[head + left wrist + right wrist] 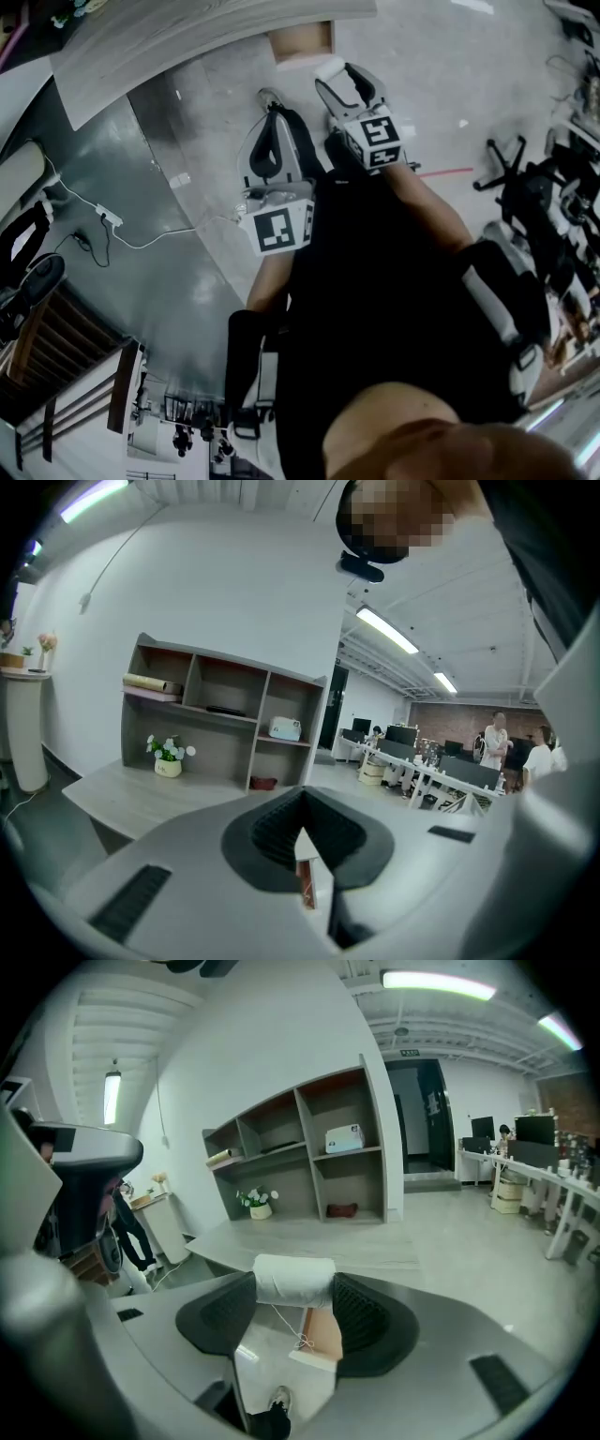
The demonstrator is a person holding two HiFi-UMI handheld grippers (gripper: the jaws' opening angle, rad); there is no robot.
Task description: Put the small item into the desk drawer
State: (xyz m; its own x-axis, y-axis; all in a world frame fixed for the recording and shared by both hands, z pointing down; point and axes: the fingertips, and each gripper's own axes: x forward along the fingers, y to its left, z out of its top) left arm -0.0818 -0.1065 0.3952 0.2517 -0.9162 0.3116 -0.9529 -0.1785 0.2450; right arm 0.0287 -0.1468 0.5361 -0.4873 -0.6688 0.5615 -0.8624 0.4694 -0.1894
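My right gripper (pixel 293 1288) is shut on a small white roll of thread (pixel 293 1281), held crosswise between the black pads, with a knotted strand hanging below it. In the head view the roll (pixel 330 67) sits at the tips of that gripper (pixel 339 80), just right of the open wooden drawer (pixel 305 42) under the pale desk top (pixel 187 28). The drawer (pixel 323 1335) also shows through the jaw gap. My left gripper (pixel 300 822) is shut with nothing in it, and in the head view it (pixel 270 108) hangs over the floor, short of the desk.
A grey shelf unit (pixel 309 1147) stands on the desk with a flower pot (pixel 169 757). A white cable with a power strip (pixel 108 217) runs over the floor at left. An office chair base (pixel 506 159) stands at right, wooden furniture (pixel 56 347) at lower left. People stand far off (pixel 497 742).
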